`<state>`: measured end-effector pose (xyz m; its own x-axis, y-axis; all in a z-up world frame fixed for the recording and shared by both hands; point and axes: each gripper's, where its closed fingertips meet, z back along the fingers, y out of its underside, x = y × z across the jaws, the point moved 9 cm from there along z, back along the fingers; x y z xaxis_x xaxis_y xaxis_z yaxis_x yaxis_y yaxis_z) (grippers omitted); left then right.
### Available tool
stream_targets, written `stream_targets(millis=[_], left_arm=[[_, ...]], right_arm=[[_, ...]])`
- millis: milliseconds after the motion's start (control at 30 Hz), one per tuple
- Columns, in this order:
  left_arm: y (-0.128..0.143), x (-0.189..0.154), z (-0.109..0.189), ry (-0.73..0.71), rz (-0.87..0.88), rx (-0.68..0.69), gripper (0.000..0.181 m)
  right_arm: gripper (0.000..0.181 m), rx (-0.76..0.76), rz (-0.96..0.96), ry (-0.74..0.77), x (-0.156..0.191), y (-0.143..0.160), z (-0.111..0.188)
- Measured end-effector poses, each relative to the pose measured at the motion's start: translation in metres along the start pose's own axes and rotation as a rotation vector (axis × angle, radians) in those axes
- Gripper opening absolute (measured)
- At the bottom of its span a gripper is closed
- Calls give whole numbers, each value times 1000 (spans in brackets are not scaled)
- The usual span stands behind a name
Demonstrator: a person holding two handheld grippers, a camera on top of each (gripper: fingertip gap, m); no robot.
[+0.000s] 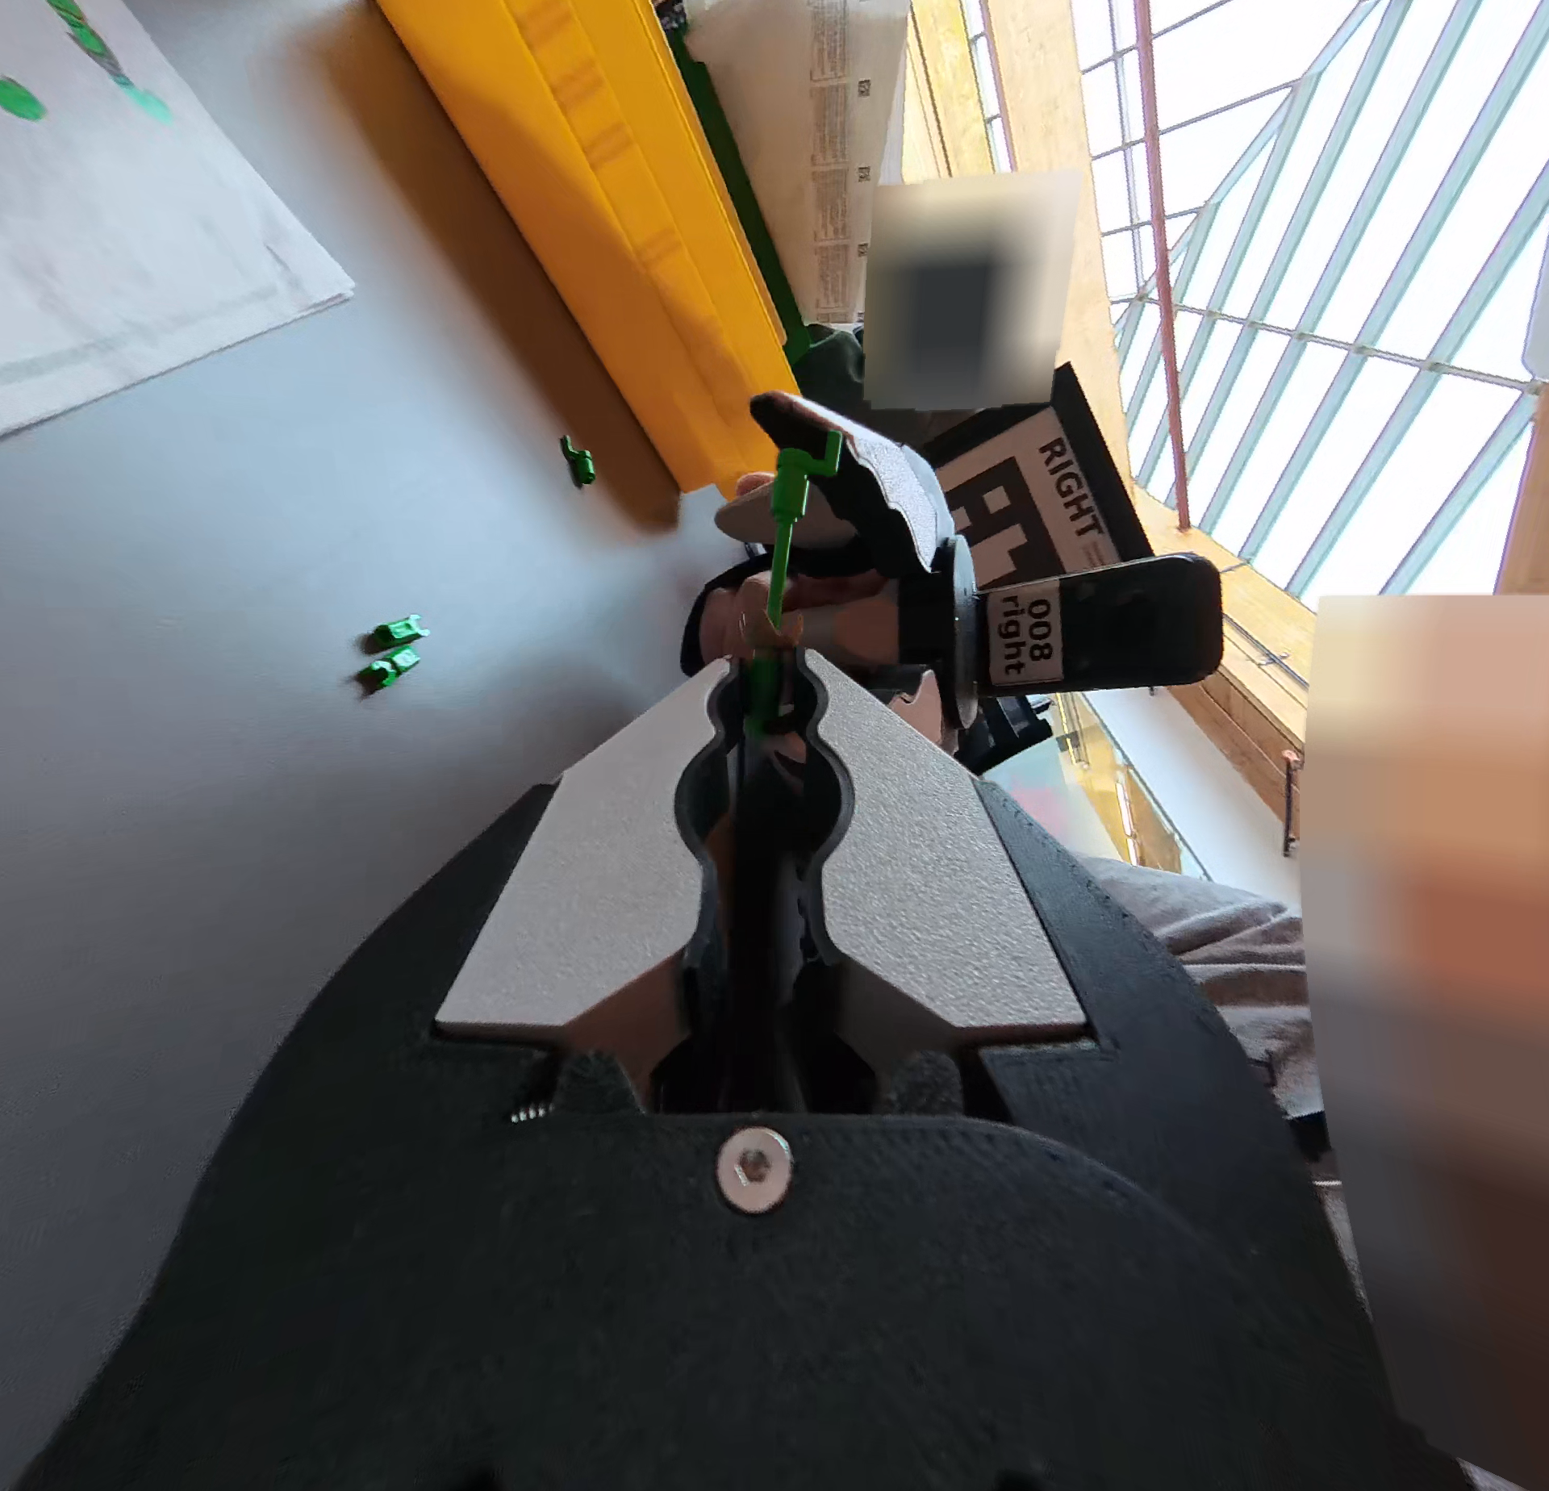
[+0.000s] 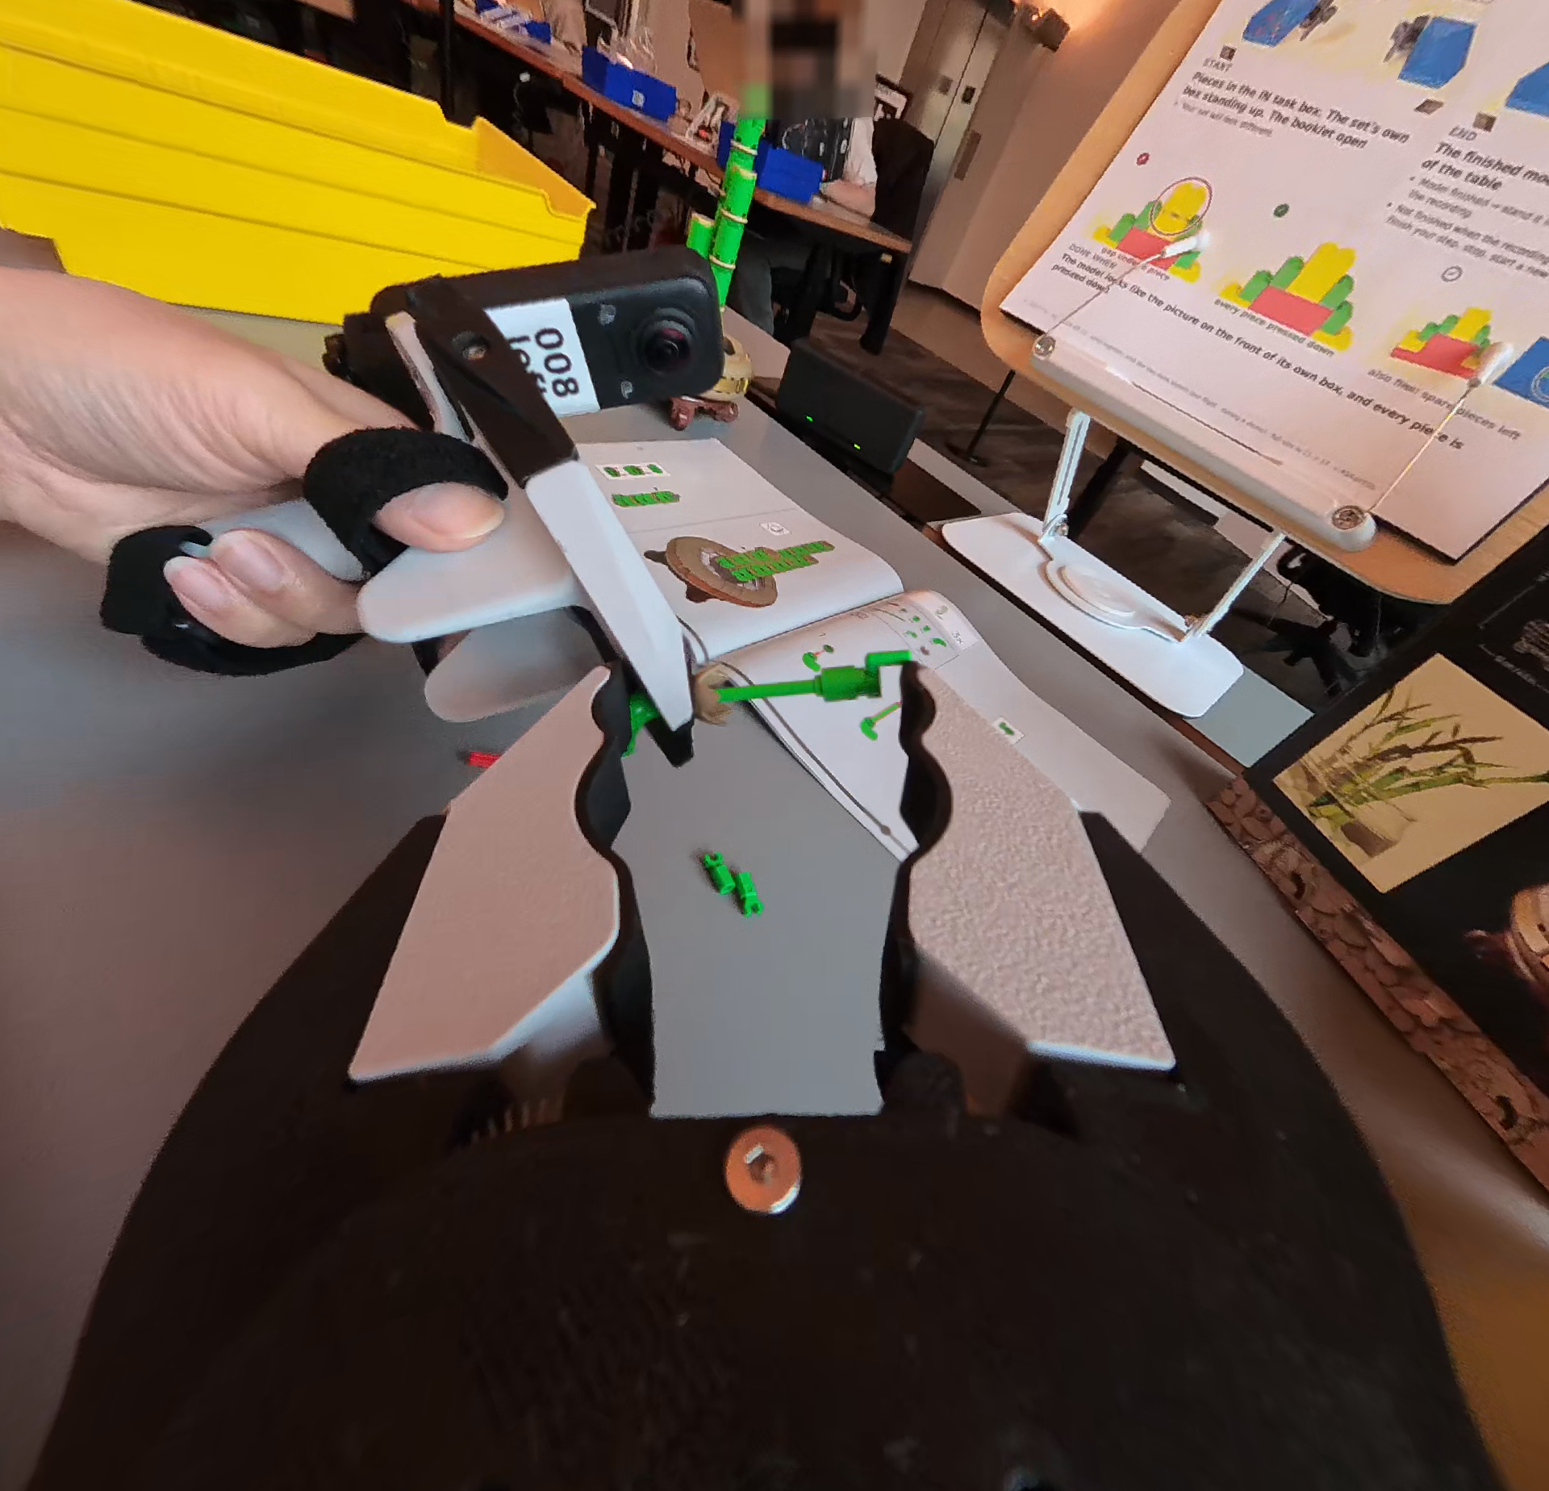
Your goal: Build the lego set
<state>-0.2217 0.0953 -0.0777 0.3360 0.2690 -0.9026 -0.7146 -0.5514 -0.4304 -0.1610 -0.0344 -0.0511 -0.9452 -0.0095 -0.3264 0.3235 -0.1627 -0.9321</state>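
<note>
My left gripper is shut on the lower end of a thin green stem piece with a tan ring on it. The stem points away to the right gripper, whose fingers stand on either side of its clip end. In the right wrist view my right gripper is open; the stem lies across the gap between its fingertips, with the clip end at the right fingertip. The left gripper holds the stem's other end at the left fingertip. Two small green pieces lie on the table below.
The open instruction booklet lies on the grey table. A stack of yellow bins stands at the left. A green bamboo stalk model stands behind. An instruction sheet on a stand and the set's box are at the right. A third green piece lies near the bins. Only a small space, under 4 cm, lies between the two pairs of fingers.
</note>
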Motion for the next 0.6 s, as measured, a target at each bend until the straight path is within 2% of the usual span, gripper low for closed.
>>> stream_targets(millis=[233,367,567,600], left_arm=[[2,-7,-1,8,-24,49,6],[5,-6,-2,26,4,76,6],[5,-10,-2,83,18,84,5],[5,-9,-2,81,23,91,5]], right_arm=[[65,-42,-22,-42,1,-1,6],[68,-47,48,-38,5,-2,12],[94,18,60,-114,18,6,8],[94,23,75,-106,19,6,7]])
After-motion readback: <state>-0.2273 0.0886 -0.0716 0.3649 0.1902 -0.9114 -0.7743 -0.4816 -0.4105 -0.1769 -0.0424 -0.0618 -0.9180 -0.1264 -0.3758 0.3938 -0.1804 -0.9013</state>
